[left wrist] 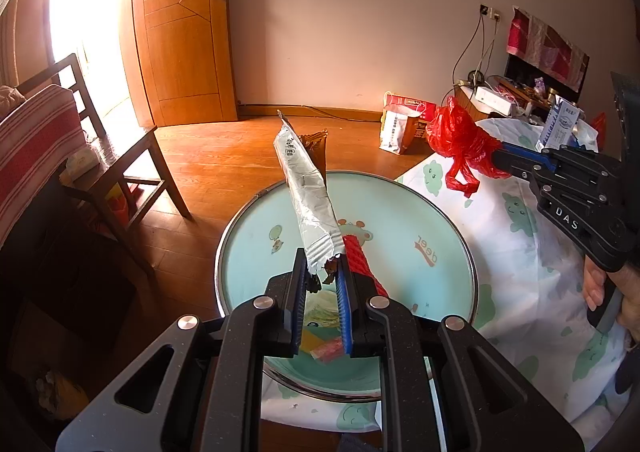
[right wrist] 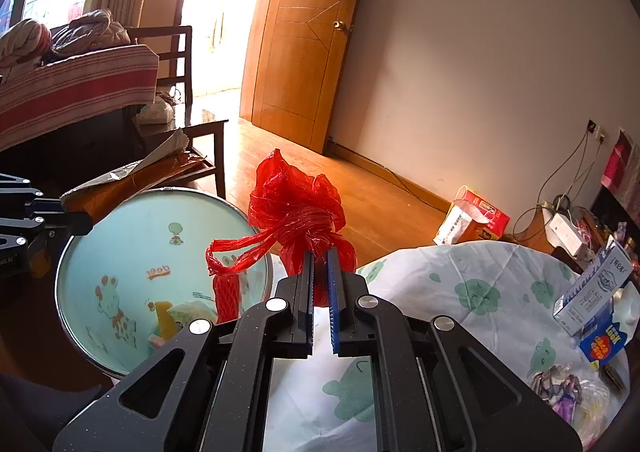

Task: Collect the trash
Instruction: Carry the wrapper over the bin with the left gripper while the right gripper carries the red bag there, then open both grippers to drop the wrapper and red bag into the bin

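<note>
Silver wrapper (left wrist: 308, 196) clamped in left gripper (left wrist: 323, 276) above basin (left wrist: 448, 228); right gripper (right wrist: 319, 272) pinches red bag (right wrist: 296, 208).

Daylight floods in through the doorway (left wrist: 86, 12), blown out to white in both of my wrist views. It throws a warm glare across the floor (left wrist: 240, 156). Lower left corners fall into deep shadow. Fisheye bends the door (right wrist: 304, 44) and walls; edges vignette dark. Centre sharp, no motion blur.
</note>
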`<state>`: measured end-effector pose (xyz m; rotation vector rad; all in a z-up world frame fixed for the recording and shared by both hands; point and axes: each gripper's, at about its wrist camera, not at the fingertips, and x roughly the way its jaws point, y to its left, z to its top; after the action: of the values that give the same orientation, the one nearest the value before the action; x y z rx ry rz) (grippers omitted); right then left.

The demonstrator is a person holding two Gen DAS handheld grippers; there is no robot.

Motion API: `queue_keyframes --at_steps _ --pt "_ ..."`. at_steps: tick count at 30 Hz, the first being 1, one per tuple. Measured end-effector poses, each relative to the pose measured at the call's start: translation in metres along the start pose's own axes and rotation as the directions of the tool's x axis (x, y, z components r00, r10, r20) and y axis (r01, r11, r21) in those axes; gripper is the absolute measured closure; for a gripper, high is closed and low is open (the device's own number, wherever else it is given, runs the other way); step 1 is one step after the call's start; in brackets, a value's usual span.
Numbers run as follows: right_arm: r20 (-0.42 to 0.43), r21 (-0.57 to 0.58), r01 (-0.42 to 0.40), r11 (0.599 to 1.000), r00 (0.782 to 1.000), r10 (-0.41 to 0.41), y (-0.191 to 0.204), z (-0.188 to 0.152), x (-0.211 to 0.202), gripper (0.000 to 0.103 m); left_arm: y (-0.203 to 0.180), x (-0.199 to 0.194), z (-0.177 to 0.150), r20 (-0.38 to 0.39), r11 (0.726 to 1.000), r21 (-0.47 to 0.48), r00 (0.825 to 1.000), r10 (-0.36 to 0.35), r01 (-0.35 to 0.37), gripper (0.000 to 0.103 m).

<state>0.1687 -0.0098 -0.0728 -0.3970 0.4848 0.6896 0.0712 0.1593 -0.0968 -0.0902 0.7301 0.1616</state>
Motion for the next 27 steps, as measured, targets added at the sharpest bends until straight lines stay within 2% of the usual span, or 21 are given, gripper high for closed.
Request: queue_keyframes --at_steps 16,18,20,21,22,23,24,27 --pt "-0.003 -0.028 -0.021 0.999 1.0 0.021 0.006 -0.001 0.001 0.096 0.002 0.002 0.001 -0.007 1.0 -0.006 1.0 -0.005 0.005 0.088" --pt "-0.006 -0.045 -0.044 0.998 0.999 0.044 0.009 -0.001 0.001 0.095 0.001 0.002 0.001 -0.008 1.0 -0.005 1.0 -0.007 0.007 0.083" --pt "-0.002 -0.074 -0.074 0.995 0.997 0.074 0.013 0.0 0.001 0.089 0.001 0.001 0.001 -0.006 1.0 -0.004 1.0 -0.007 0.007 0.08" --pt "0.006 -0.088 -0.079 0.993 0.997 0.08 0.015 0.0 -0.001 0.083 0.001 0.001 0.0 -0.003 1.0 -0.002 1.0 -0.005 0.005 0.074" --pt "0.013 -0.095 -0.084 0.992 0.996 0.086 0.017 0.0 -0.002 0.066 0.001 0.0 0.0 0.001 1.0 -0.002 1.0 -0.004 0.004 0.071" --pt "0.019 -0.099 -0.087 0.991 0.996 0.089 0.018 0.0 -0.003 0.06 0.001 0.0 0.0 0.003 1.0 -0.003 1.0 -0.001 0.001 0.065" --pt "0.024 -0.099 -0.086 0.991 0.996 0.089 0.018 0.0 -0.005 0.06 0.001 0.0 0.0 0.004 1.0 -0.005 1.0 0.004 -0.004 0.057" --pt "0.026 -0.085 -0.084 0.993 0.996 0.086 0.017 0.0 -0.005 0.058 0.001 0.0 -0.001 0.007 1.0 -0.006 1.0 0.01 -0.01 0.052"
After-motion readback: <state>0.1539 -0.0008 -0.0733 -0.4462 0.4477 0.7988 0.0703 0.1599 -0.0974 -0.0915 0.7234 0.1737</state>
